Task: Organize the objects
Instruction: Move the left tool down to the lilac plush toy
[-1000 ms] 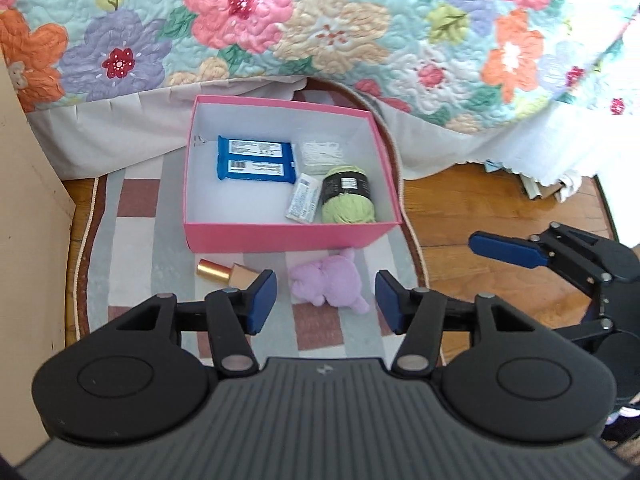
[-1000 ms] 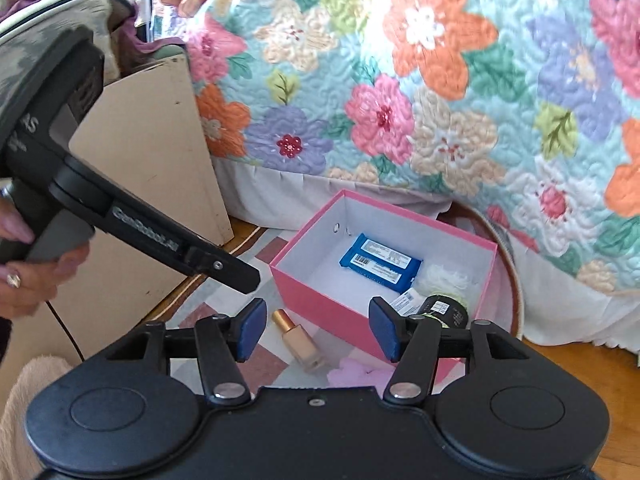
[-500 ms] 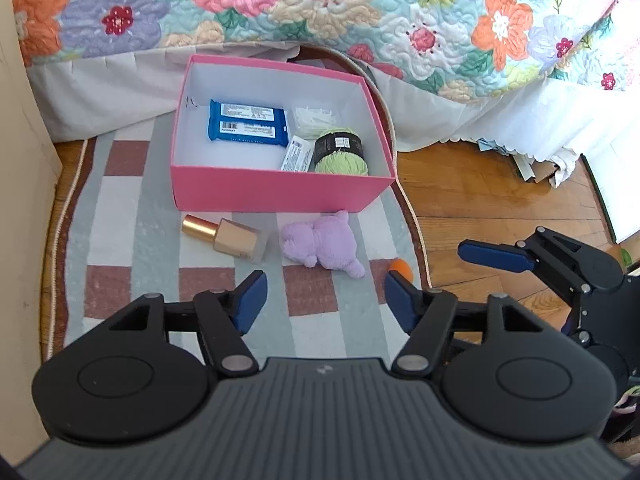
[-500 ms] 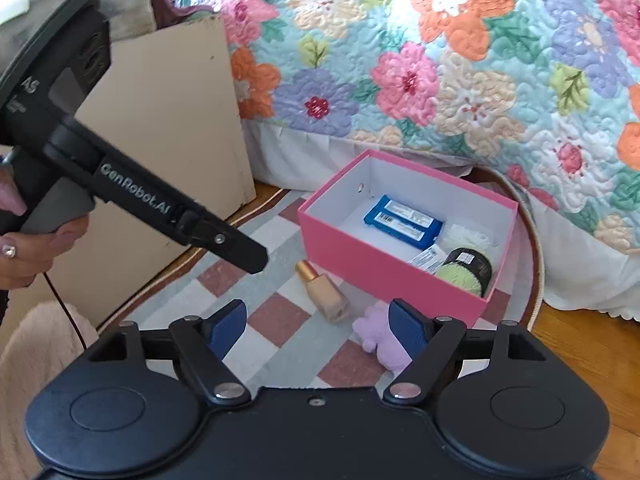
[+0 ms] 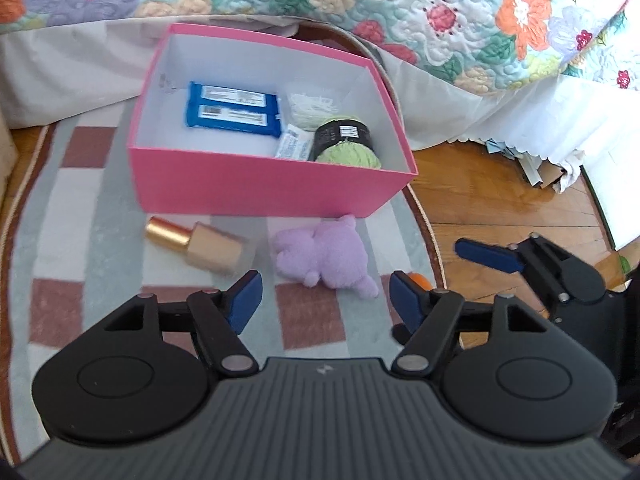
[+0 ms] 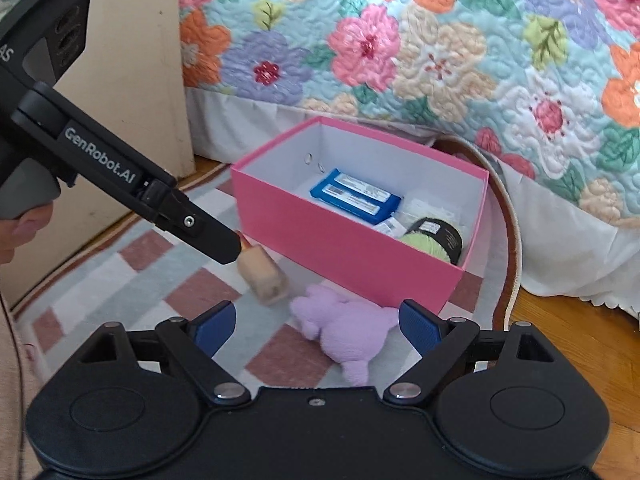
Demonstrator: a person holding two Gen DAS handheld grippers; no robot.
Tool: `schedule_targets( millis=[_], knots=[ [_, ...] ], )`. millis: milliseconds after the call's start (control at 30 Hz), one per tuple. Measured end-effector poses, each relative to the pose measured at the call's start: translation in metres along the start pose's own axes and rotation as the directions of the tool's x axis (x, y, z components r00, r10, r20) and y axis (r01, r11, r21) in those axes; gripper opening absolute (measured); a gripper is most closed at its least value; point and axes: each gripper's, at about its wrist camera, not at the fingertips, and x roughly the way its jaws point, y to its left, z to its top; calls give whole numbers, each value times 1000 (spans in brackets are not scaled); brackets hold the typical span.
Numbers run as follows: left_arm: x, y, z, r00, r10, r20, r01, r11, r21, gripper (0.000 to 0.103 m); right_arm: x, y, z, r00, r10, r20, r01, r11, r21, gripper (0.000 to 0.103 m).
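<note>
A pink box (image 5: 272,184) on the rug holds a blue pack (image 5: 232,110), a green yarn ball (image 5: 348,152), a small sachet and white thread. In front of it lie a purple plush toy (image 5: 324,256) and a beige bottle (image 5: 204,246) with a gold cap. My left gripper (image 5: 324,300) hovers just short of the plush, jaws opening, nothing between them. My right gripper (image 6: 316,326) is opening wide, and the plush (image 6: 348,332) lies just ahead of its pads, untouched. The left gripper's finger (image 6: 216,240) hides the cap of the bottle (image 6: 262,274).
A floral quilt (image 5: 360,8) and white bed skirt hang behind the box. A cardboard panel (image 6: 132,80) stands at the left. The checked rug (image 5: 80,240) ends at wood floor (image 5: 500,192) on the right. A small orange thing (image 5: 420,280) peeks out by the left gripper's right finger.
Both grippers have sunk toward the rug, so the box, plush and bottle look nearer. Both pairs of jaws have spread wider, the right one much more.
</note>
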Motion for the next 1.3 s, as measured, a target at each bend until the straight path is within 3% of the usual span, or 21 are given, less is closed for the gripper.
schedule_targets(
  millis=[267, 667, 800, 933, 1167, 1300],
  knots=[
    [64, 1, 12, 997, -69, -37, 69, 997, -18, 66, 50, -16, -18, 999, 1, -45, -1, 1000, -6, 91],
    [126, 14, 4, 996, 25, -82, -29, 998, -49, 66, 106, -32, -34, 994, 12, -112, -5, 998, 61, 91],
    [135, 21, -1, 997, 30, -70, -36, 996, -78, 66, 118, -34, -37, 991, 12, -130, -3, 998, 69, 91],
    [141, 30, -3, 998, -11, -66, 3, 993, -117, 66, 128, -37, -40, 989, 13, -148, 1, 995, 95, 91],
    [139, 37, -2, 990, -109, -85, 94, 982, -165, 44, 130, -36, -42, 990, 47, -136, -29, 991, 132, 87],
    [135, 40, -5, 988, -130, -89, 108, 971, -215, 40, 125, -26, -44, 990, 43, -132, -25, 991, 131, 87]
  ],
)
